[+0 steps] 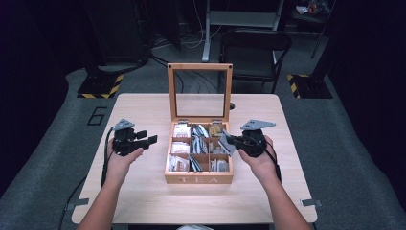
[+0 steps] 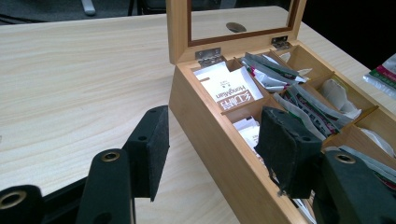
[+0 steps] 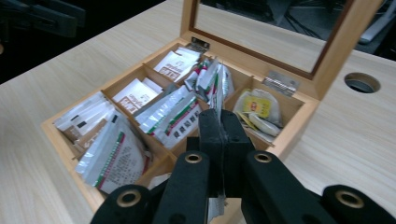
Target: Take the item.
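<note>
A wooden tea box marked TEA stands mid-table with its glass lid upright. Its compartments hold several tea sachets. Over the box's right side, my right gripper is shut on a thin silvery sachet, which I see edge-on between the pads in the right gripper view. Left of the box, just above the table, my left gripper is open with nothing between its pads; the box's left wall lies just past its jaws.
The light wooden table has a round cable hole behind the box's right corner. A dark folding chair stands beyond the far edge. A person's forearms come in from the near edge.
</note>
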Available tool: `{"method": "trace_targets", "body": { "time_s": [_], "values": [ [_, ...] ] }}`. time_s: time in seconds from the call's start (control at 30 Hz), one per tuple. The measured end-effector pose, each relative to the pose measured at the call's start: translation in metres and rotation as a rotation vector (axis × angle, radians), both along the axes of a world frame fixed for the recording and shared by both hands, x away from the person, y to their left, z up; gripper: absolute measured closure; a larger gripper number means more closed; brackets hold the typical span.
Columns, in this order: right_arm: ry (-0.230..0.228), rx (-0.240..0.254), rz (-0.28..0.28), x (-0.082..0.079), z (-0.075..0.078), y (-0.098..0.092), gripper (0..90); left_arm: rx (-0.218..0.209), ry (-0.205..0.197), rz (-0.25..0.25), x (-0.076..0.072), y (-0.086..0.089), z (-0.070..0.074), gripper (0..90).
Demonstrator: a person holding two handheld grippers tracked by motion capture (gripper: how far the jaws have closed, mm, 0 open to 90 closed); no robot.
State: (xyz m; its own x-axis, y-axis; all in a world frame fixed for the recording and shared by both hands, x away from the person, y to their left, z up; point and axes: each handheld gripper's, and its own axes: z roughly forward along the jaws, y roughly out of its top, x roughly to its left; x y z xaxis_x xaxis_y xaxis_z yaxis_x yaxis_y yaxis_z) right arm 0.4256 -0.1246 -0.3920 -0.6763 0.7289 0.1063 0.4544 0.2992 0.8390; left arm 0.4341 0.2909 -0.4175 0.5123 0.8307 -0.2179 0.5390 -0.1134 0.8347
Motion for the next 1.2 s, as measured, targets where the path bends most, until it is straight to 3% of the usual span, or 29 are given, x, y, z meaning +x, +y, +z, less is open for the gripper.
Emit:
{"method": "trace_targets", "body": {
  "time_s": [0.33,0.73,1.2],
  "values": [
    [0.000,0.010,-0.079,0.008,-0.003,-0.024,89.8,-0.002,0.000,0.004,0.000,0.001,0.001,43.5],
    [0.004,-0.011,-0.159,0.016,-0.012,-0.044,89.8,0.000,-0.001,0.004,-0.001,0.001,0.001,43.5],
    [0.014,-0.047,-0.231,0.027,-0.034,-0.062,89.7,-0.002,0.000,0.007,0.000,0.002,0.001,43.5]
  ]
}}
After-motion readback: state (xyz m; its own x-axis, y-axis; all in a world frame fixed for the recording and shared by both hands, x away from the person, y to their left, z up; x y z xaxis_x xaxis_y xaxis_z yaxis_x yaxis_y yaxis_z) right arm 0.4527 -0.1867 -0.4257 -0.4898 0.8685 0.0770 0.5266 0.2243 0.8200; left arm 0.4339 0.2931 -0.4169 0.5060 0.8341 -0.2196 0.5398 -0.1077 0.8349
